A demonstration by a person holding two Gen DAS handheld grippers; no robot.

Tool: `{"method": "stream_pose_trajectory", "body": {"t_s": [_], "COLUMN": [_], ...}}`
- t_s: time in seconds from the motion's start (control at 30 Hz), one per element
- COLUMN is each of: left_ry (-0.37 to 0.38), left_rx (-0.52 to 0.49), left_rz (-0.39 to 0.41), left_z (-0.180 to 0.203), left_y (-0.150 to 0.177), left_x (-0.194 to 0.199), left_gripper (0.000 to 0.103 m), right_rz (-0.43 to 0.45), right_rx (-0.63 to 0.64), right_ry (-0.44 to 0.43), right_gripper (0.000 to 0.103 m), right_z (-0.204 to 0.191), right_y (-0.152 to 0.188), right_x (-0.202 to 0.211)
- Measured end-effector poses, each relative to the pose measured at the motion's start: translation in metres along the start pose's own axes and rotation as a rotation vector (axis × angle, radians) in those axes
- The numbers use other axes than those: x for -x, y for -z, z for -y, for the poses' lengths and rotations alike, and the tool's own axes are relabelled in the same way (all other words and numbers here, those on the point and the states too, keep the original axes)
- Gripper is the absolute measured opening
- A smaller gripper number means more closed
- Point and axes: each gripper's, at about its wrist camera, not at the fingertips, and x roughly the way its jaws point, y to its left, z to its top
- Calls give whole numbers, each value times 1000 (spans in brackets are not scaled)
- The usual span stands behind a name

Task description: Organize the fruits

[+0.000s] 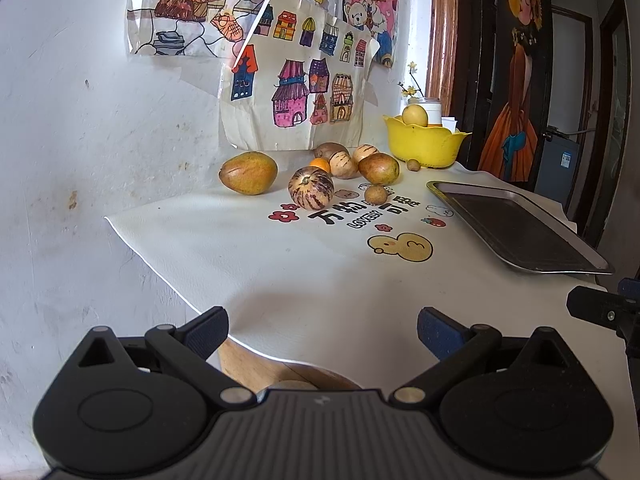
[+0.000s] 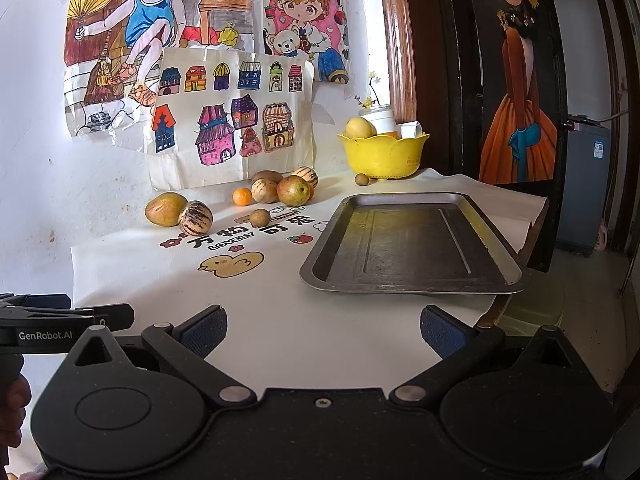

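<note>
Both grippers, left gripper [image 1: 322, 330] and right gripper [image 2: 323, 330], are hovering with jaws spread wide, gripping nothing. Fruits [image 2: 294, 190] are lying near the wall beside a metal tray [image 2: 412, 244] and a yellow bowl [image 2: 382, 156].

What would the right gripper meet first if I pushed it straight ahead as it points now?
Probably bare table mat, then the near left corner of the empty metal tray. The open right gripper holds nothing; depth is uncertain.

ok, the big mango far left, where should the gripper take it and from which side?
Probably across the mango's narrow middle, coming from the front. It lies on its side, long axis left-right. The striped melon sits close on its right, so avoid that end.
</note>
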Motion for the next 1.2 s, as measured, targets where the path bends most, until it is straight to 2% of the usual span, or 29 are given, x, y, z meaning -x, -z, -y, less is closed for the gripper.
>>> {"method": "stream_pose_trajectory", "body": {"t_s": [0.9, 1.2], "left_ry": [-10, -47], "left_rx": [8, -20], "left_rz": [-19, -17], "left_z": [-5, -11], "left_y": [6, -9], "left_x": [-4, -15], "left_gripper": [102, 102], "right_rz": [-3, -24], "right_rx": [5, -7], "right_ry": [5, 2], "right_gripper": [103, 103], "right_z": [-1, 9], "right_y": [4, -1], "right_x": [-3, -16]}}
